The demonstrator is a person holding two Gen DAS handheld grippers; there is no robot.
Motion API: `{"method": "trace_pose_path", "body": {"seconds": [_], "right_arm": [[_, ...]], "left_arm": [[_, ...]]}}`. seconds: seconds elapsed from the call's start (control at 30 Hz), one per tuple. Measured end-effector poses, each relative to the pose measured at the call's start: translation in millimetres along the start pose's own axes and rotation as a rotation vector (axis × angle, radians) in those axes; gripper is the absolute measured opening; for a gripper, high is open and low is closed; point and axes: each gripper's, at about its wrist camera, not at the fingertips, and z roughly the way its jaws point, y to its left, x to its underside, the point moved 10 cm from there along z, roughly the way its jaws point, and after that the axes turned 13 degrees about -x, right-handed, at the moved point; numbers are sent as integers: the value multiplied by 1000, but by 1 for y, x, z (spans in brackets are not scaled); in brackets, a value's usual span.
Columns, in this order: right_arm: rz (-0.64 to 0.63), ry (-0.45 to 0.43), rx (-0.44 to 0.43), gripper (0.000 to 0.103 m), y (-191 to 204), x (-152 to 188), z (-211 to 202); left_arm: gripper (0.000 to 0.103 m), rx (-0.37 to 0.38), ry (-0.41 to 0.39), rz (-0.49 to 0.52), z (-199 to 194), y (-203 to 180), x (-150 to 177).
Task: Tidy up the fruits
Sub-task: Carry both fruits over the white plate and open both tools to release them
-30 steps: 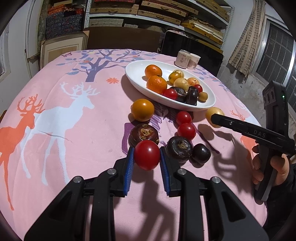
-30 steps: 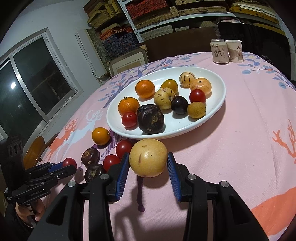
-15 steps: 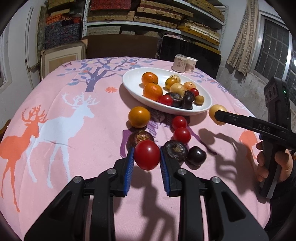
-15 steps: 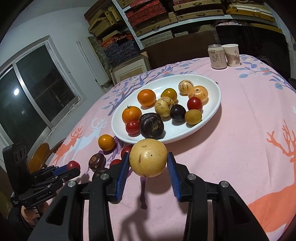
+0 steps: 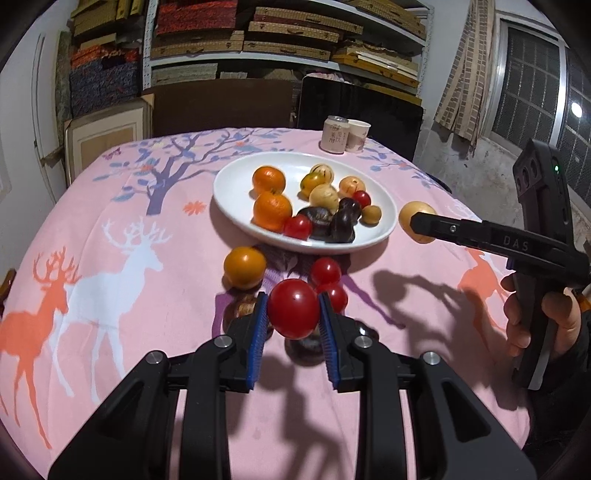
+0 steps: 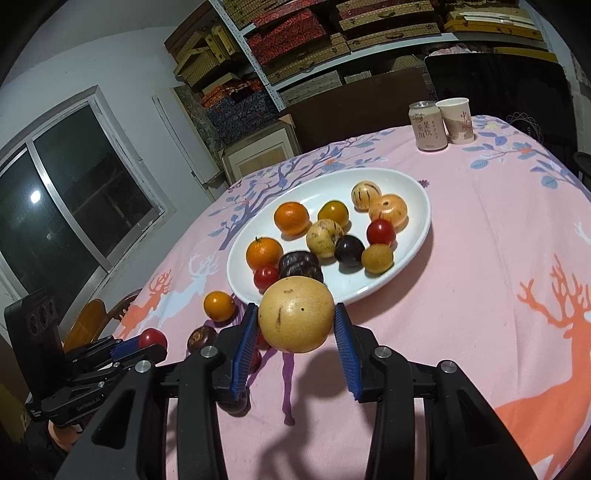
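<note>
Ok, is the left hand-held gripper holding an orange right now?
No, the left hand-held gripper is clamped on a red tomato, lifted above the tablecloth.

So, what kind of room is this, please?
Probably a storeroom used for eating too, though I cannot be sure: shelves stacked with flat boxes stand behind a table with a pink deer tablecloth, which carries a white plate of fruit.

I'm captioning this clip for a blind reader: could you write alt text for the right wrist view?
The right gripper holds a round yellow fruit between its blue pads, above a pink deer-print tablecloth. Just beyond sits a white oval plate of oranges, tomatoes and dark fruits; at far left, the left gripper holds a red tomato.
</note>
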Motion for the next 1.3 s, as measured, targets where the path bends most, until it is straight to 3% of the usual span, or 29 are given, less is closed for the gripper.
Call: {"method": "trace_pose_path", "body": {"seconds": [0.37,0.67,0.73,0.8,0.83,0.9,1.1,1.13,1.3], "right_arm": [[-36,-43,50,41,-12,-80,11],[14,-6,124,41,-59,-100,57],[17,21,128,42,-64,-96,68],[23,39,121,45,-66,-91,74],[21,33,124,51,-67,-90,73],[15,14,118,55,-63,-88,67],[25,1,92,56,-45,-65,33],[7,13,98,56,-38,-56,29],[-149,178,24,56,18,17,33]], "left_arm": [[26,-2,-26,90,61,-39,-78],[26,-24,31,65,133,-47,-122],[27,-34,62,58,148,-47,-124],[45,-41,101,35,160,-43,-121],[57,-46,104,17,162,-39,-120],[69,-53,89,-14,158,-31,-121],[76,-35,72,-53,117,-8,-105],[82,-42,66,-53,106,-2,-98],[84,-59,81,-62,61,29,-48]]}}
